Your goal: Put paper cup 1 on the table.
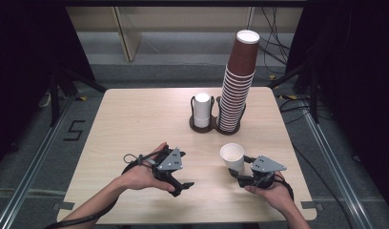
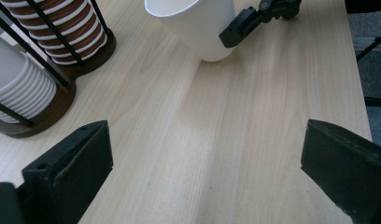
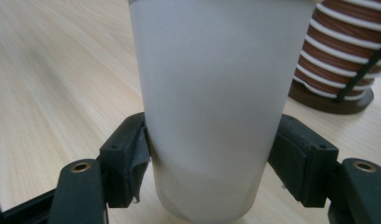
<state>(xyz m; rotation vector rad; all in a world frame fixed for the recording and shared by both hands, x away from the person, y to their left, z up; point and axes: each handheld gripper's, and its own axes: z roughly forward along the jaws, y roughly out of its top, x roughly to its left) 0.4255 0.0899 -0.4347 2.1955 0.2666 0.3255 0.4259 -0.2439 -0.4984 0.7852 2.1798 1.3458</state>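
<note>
The right gripper (image 1: 244,172) clamped a white cup (image 1: 232,156) near the cup rack (image 1: 215,125), unplaced; the left gripper (image 1: 183,187) gaped empty.

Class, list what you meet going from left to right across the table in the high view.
Left gripper → short white cup stack → white cup in the right gripper. The tall brown cup stack overlaps the white cup's span, so it is left out.

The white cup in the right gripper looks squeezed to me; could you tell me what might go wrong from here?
The right gripper pinches the white cup near its base, and the wall already dents there, so it may crumple or slip. The tall brown cup stack leans, and a bump could topple it. The left gripper is open and supports nothing.
</note>
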